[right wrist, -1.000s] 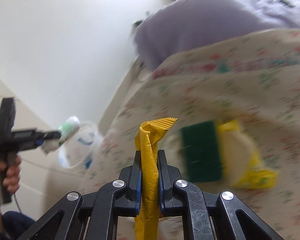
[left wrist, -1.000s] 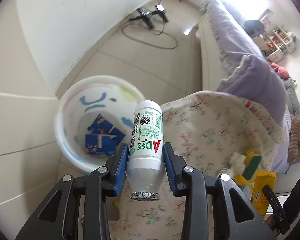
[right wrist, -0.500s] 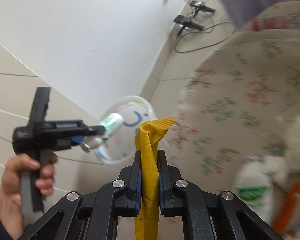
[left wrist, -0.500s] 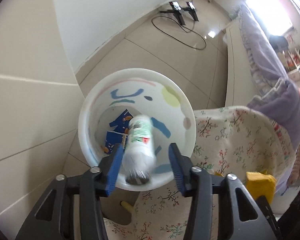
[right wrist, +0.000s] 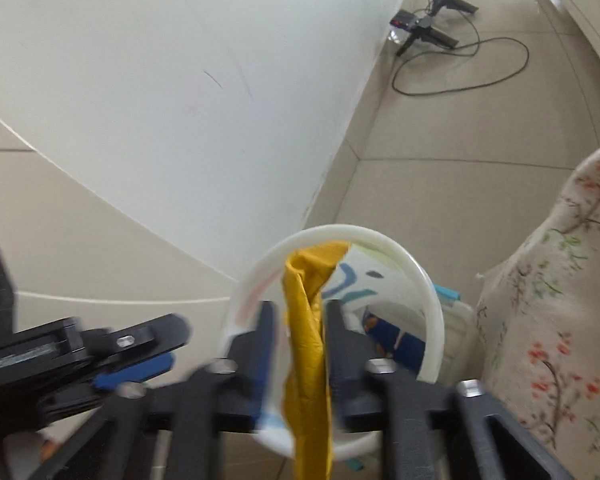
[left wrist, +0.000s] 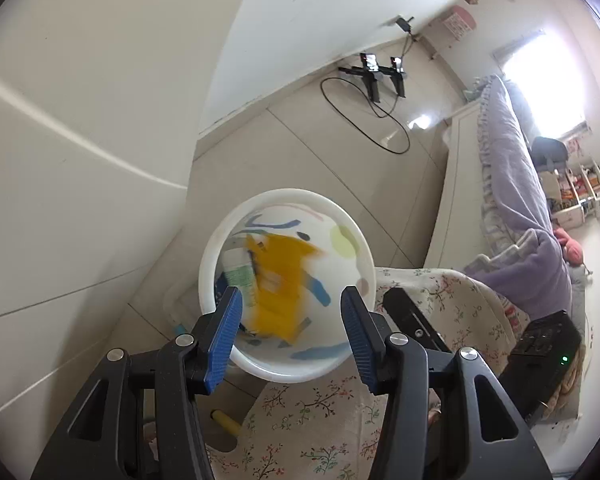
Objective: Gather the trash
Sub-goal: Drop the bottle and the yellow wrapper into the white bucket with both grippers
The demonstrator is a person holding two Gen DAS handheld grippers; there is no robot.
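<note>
From the left wrist, our left gripper [left wrist: 290, 330] hung with jaws apart and empty over the white bin [left wrist: 220, 240]; the bottle [left wrist: 240, 272] it gripped a second ago lay inside, beside a blurred yellow wrapper [left wrist: 278, 280]. We judged it best to stay above the rim until everything settled.

From the right wrist, our right gripper [right wrist: 298, 340] was opening, the wrapper [right wrist: 306, 340] slipping free between its jaws over the bin [right wrist: 428, 280]. Half a second earlier it was still clamped.

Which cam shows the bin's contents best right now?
Left wrist: it looks into the white bin, showing the bottle and blurred yellow wrapper. Right wrist has the wrapper and jaws blocking the bin.
</note>
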